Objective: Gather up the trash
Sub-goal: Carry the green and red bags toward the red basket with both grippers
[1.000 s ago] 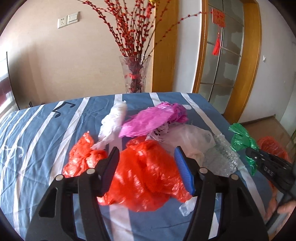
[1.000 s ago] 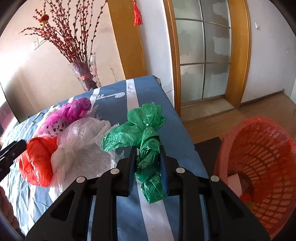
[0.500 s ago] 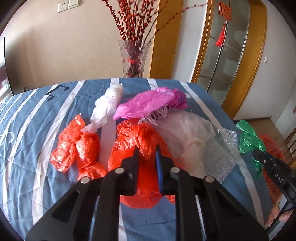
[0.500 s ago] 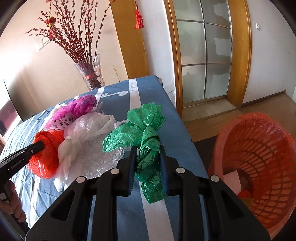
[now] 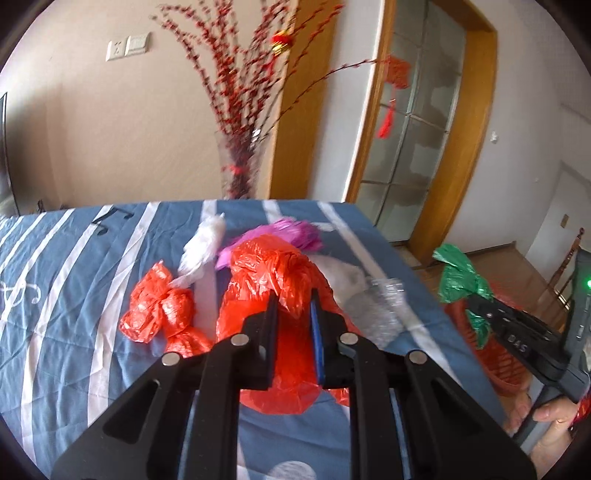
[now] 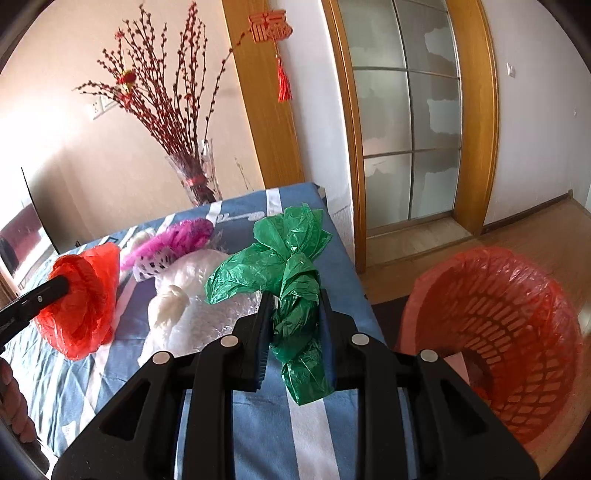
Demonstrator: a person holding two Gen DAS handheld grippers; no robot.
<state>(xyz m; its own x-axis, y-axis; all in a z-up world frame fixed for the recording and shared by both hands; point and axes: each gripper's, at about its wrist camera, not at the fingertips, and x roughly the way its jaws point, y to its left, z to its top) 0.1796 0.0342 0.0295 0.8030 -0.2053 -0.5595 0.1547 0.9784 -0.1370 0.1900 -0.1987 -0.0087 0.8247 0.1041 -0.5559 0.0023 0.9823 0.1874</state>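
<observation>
1. Green crumpled plastic bag (image 6: 295, 317) is clamped in the right gripper (image 6: 293, 339), held above the striped surface (image 6: 258, 424) near its edge.
2. Left gripper (image 5: 293, 332) is clenched on the big red plastic bag (image 5: 277, 273), which looks partly lifted off the surface.
3. Red lined basket (image 6: 506, 343) sits on the floor to the right, below the surface edge. Judgement: carry each bag fully over the rim before releasing, since light film drifts and may snag on it.
4. Still lying farther back: small red bag (image 5: 162, 310), white bag (image 5: 203, 247), pink bag (image 6: 173, 240), clear wrap (image 6: 199, 310).
5. Writing: a red wall ornament (image 6: 269, 26) carries a Chinese character; the marking on the right gripper's body is too blurred to read.
</observation>
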